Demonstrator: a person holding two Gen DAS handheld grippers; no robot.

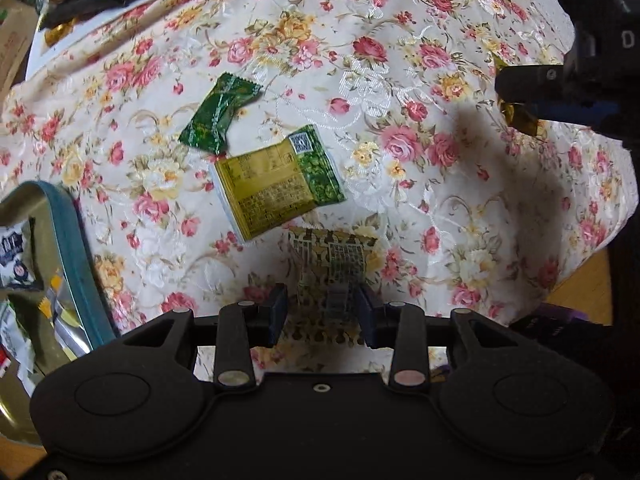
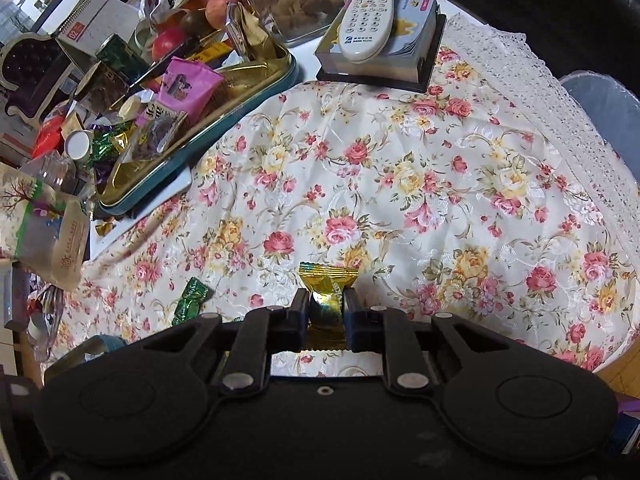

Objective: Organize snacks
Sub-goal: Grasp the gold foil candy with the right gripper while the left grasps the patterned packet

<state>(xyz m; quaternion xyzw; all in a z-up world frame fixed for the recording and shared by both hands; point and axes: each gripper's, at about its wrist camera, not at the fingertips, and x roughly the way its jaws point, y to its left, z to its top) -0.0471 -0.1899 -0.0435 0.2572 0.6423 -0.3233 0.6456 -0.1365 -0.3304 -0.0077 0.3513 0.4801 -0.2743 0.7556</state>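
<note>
Woven floral cloth (image 2: 400,184) with faint sheen and lace edging over the bench. Glossy gold foil wrapper (image 2: 328,284) between matt black plastic fingers (image 2: 298,312). Shiny crinkled green wrapper (image 1: 218,114). Polished gold-toned metal tin (image 1: 60,248).

Both wrist cams are looking steeply down at the floral cloth (image 1: 400,92) (image 2: 400,184), close in. Left is facing its middle; right is facing the far tin tray (image 2: 240,92). Both are sharing the green candy (image 1: 218,114) (image 2: 191,298).
</note>
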